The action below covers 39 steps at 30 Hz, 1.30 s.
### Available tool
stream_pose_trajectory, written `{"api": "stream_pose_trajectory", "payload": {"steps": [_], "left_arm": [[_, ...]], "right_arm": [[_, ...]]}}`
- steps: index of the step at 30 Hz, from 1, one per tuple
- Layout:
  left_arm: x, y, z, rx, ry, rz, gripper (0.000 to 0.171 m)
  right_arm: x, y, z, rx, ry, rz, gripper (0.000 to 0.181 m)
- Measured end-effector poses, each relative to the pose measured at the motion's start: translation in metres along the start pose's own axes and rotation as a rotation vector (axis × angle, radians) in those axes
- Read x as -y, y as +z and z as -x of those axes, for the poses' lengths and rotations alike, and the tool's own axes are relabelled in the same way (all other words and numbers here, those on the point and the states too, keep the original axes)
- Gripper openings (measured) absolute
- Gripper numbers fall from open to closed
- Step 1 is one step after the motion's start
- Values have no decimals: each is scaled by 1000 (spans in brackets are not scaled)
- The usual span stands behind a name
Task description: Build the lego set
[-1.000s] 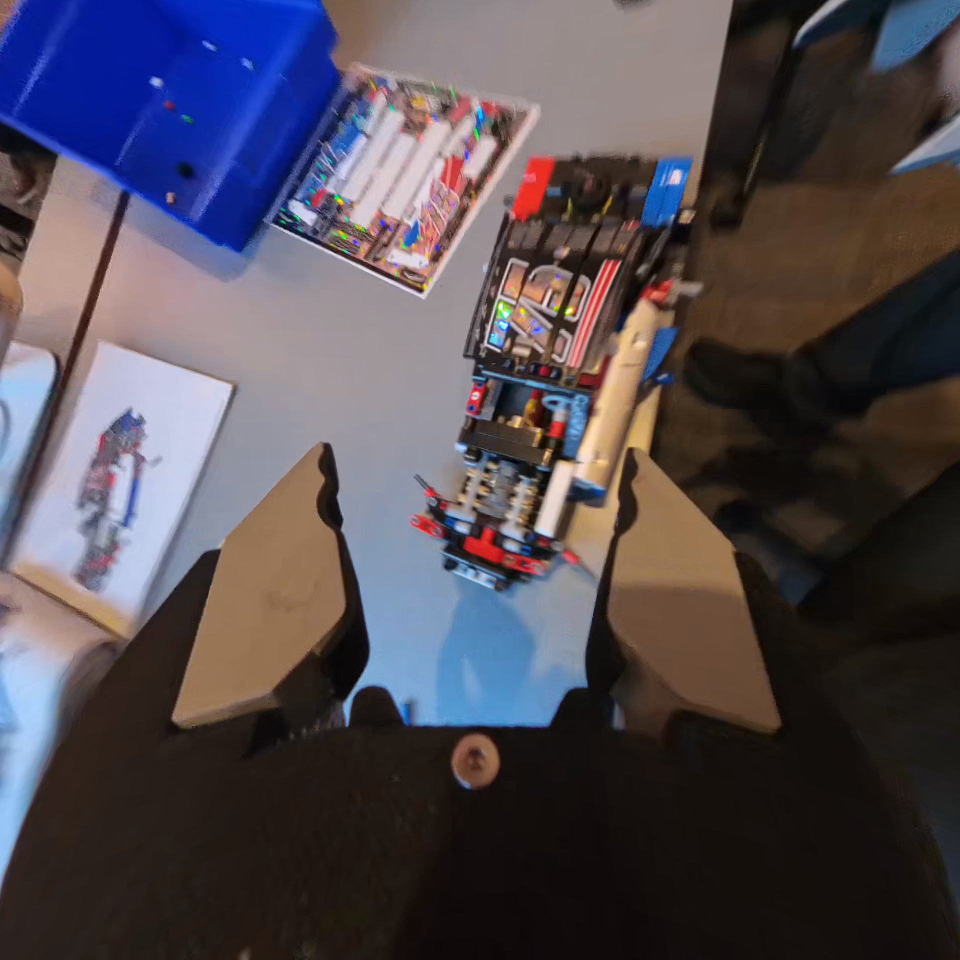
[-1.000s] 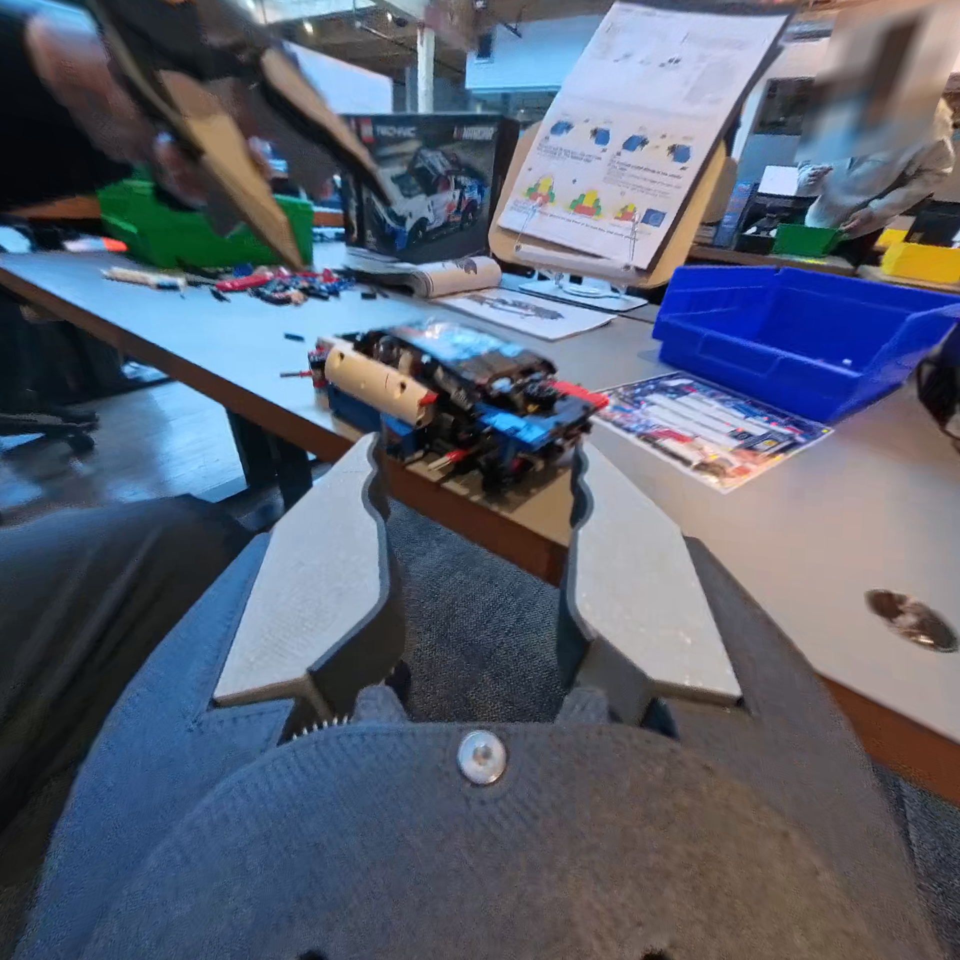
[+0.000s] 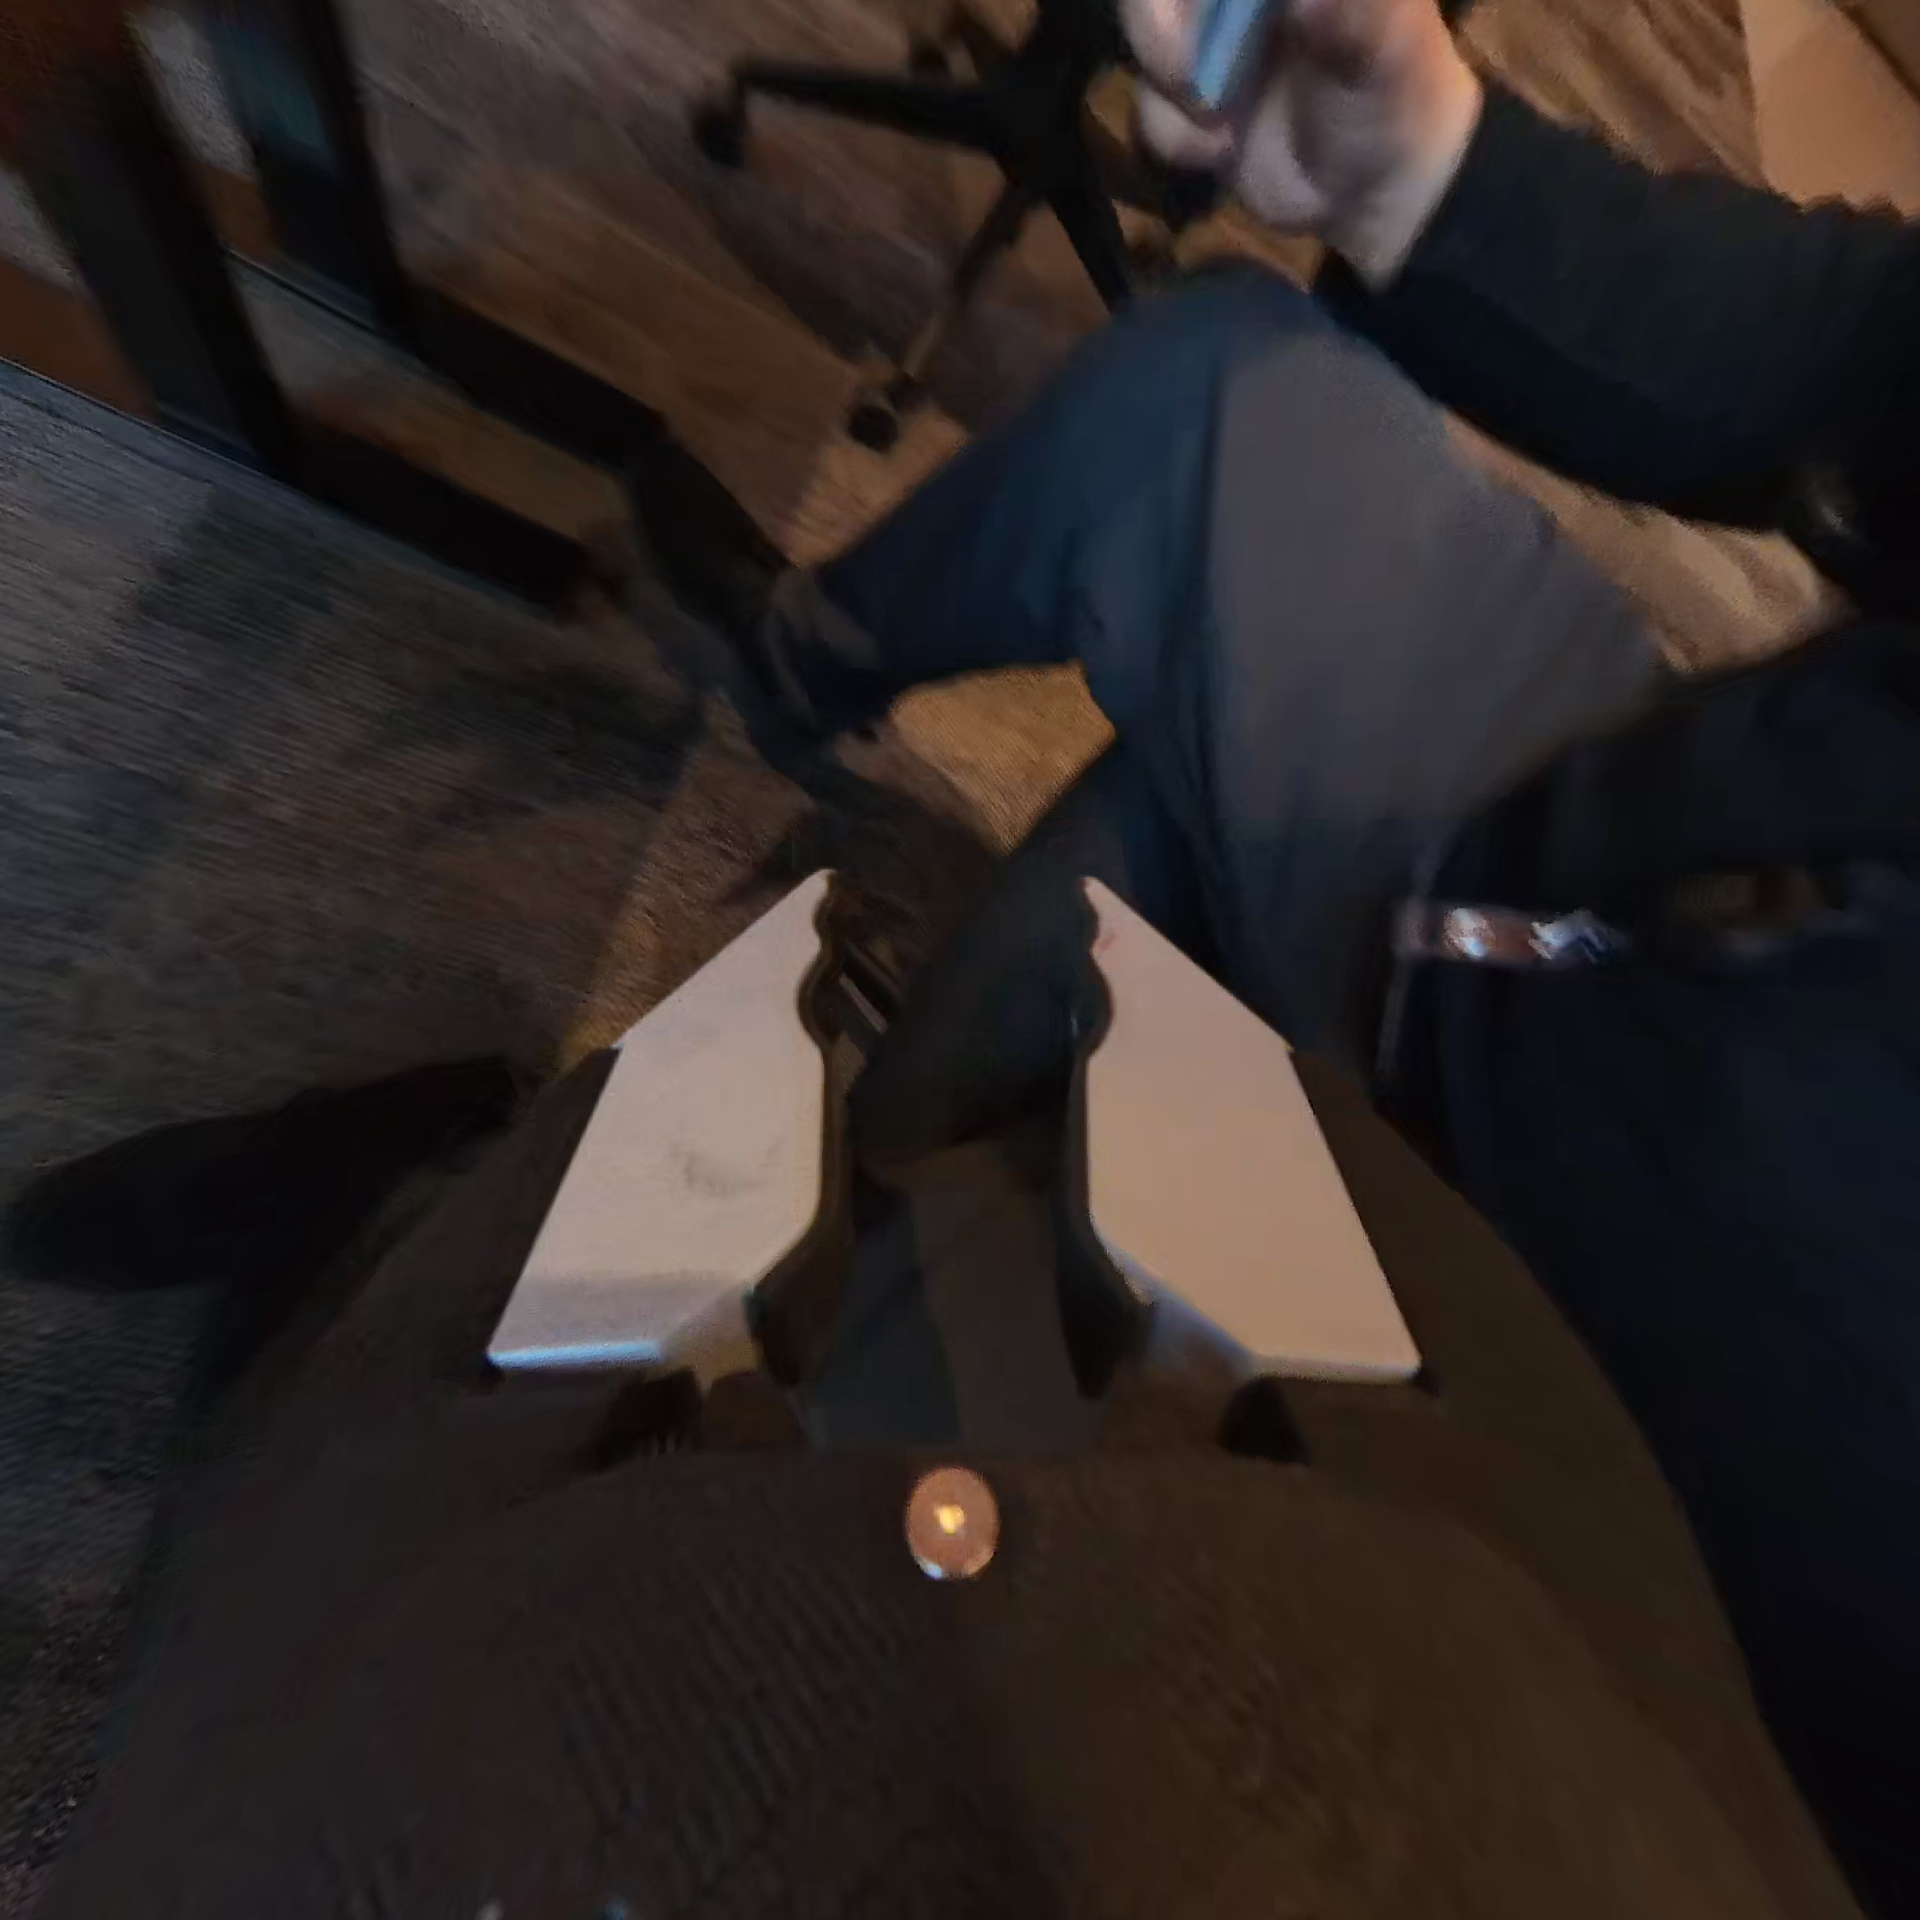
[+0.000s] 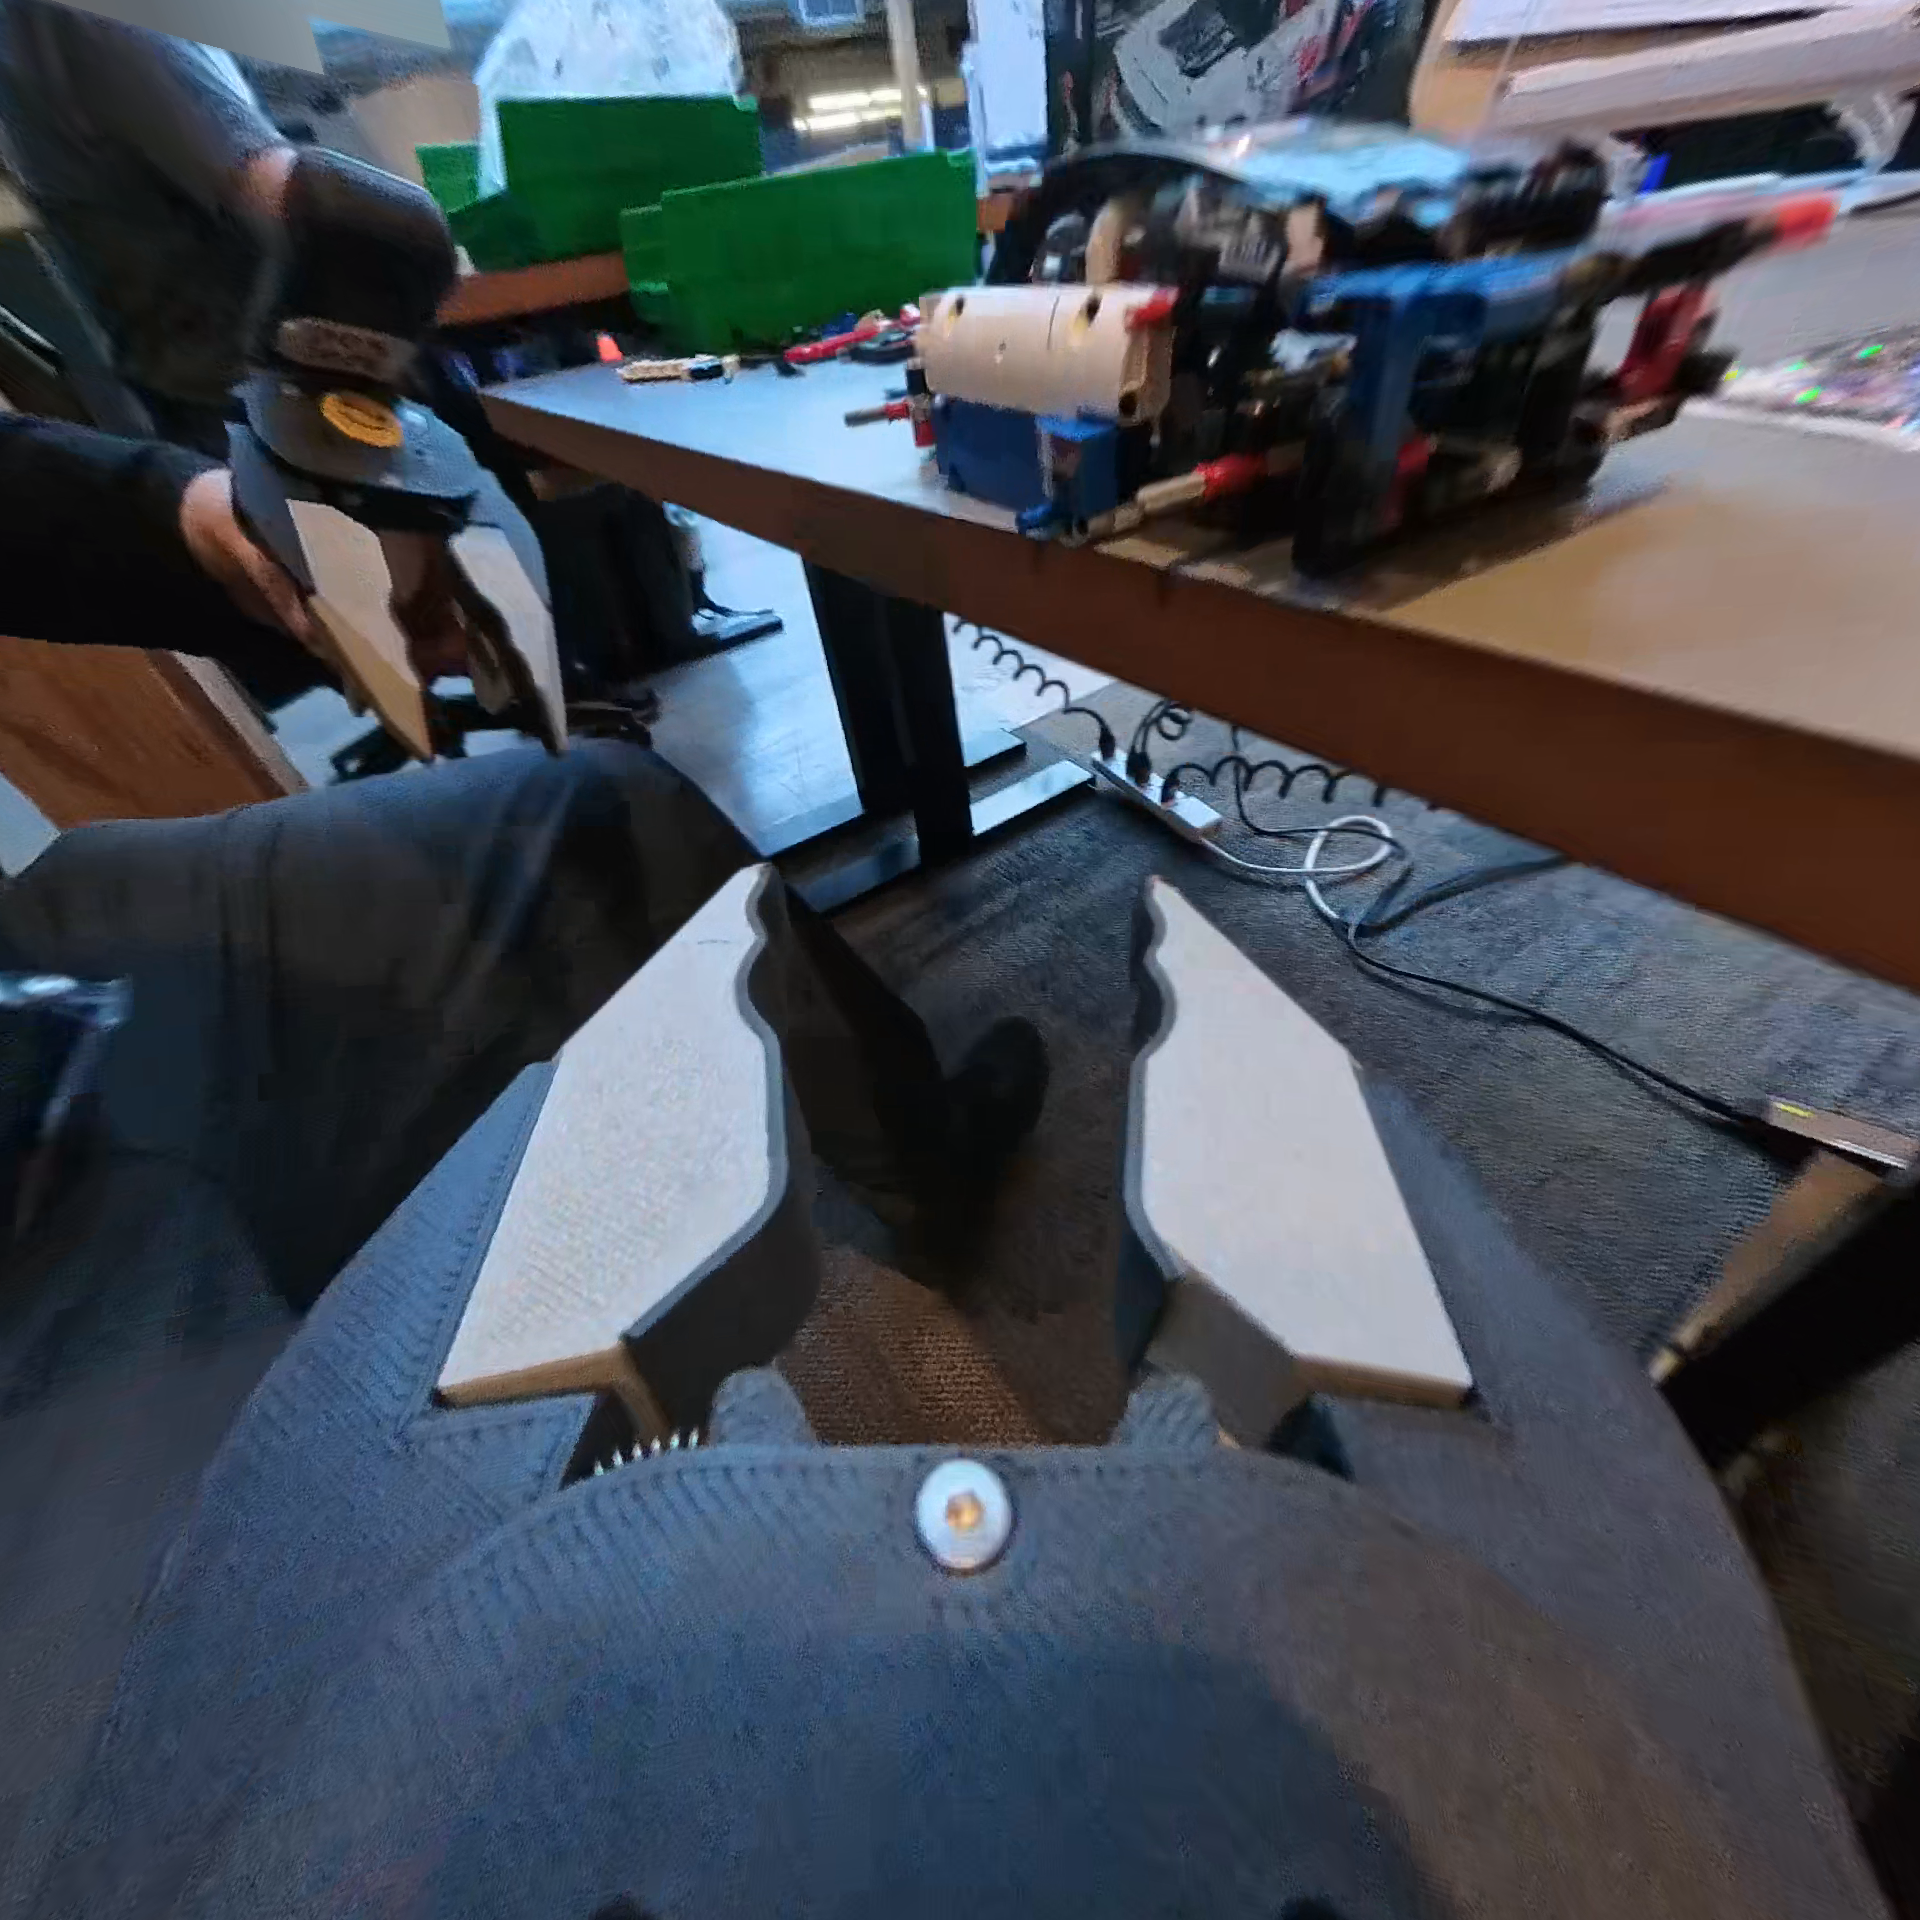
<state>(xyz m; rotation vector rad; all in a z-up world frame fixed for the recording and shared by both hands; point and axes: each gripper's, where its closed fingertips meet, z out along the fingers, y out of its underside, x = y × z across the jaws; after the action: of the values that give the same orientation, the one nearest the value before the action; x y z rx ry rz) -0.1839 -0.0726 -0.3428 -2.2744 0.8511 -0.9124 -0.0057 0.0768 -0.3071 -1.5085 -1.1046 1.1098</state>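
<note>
While both grippers hang below the brown table (image 4: 1558, 665), the blue-black-white lego car model (image 4: 1299, 343) lies up-right of the spread, empty right gripper (image 4: 951, 914); the left gripper (image 3: 956, 914), narrowly parted and empty, points floorward.

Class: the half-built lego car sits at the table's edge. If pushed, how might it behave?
The lego car would probably slide, not roll: no wheels show. Thin pins poking out low down look snap-prone. It overhangs the table edge, so a push could drop it.
</note>
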Motion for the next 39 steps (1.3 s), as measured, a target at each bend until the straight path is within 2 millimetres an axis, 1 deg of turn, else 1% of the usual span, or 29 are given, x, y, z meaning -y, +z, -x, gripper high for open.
{"api": "stream_pose_trajectory", "payload": {"steps": [1,2,4,6,7,8,11,12,14,15,16,17,18,20,22,24,26,28,31,34,35,36,38,39], "left_arm": [[-7,6,-3,-38,14,43,37],[-13,12,-4,-54,34,80,36],[-17,18,2,-16,69,108,35],[-9,19,7,29,117,93,35],[0,17,12,61,152,80,38],[13,14,18,109,185,54,40],[60,-4,30,194,225,-84,40],[72,-10,35,223,223,-117,40],[89,-22,54,333,203,-144,43],[99,-28,61,379,196,-166,44],[112,-35,67,425,185,-196,44],[127,-42,69,465,179,-224,45],[142,-47,67,477,185,-251,50],[163,-44,61,484,207,-258,58],[177,-38,66,588,296,-217,61],[189,-28,68,702,411,-187,59],[196,-22,69,799,514,-163,58],[200,-20,74,877,577,-150,59],[200,-22,94,924,537,-107,66],[194,-22,110,865,431,-82,73],[192,-19,112,824,410,-72,72],[189,-15,114,787,402,-60,72],[187,-11,119,776,412,-45,67],[187,-8,119,775,427,-44,64]], "right_arm": [[-6,3,-1,16,2,-6,60],[-6,4,-2,23,-10,-15,57],[6,1,-8,23,-61,-31,58],[25,-5,-21,9,-120,-27,62],[35,-8,-27,10,-144,-17,64],[44,-10,-35,6,-166,7,66],[68,-12,-55,-11,-225,62,67],[76,-12,-59,-11,-232,66,67],[90,-9,-67,-1,-221,71,70],[92,-7,-71,4,-216,94,75],[90,-5,-75,12,-220,135,77],[87,-3,-80,14,-234,180,76],[84,-1,-86,13,-247,213,75],[80,4,-89,44,-217,251,76],[76,11,-93,50,-177,268,77],[72,16,-91,64,-180,279,77],[68,21,-91,48,-232,305,77],[64,26,-89,43,-273,327,76],[57,37,-87,21,-294,346,76],[49,47,-92,-22,-279,383,71],[49,49,-92,-27,-283,385,67],[50,50,-91,-23,-292,379,60],[51,52,-87,-3,-303,370,44],[52,53,-86,-1,-307,371,44]]}}
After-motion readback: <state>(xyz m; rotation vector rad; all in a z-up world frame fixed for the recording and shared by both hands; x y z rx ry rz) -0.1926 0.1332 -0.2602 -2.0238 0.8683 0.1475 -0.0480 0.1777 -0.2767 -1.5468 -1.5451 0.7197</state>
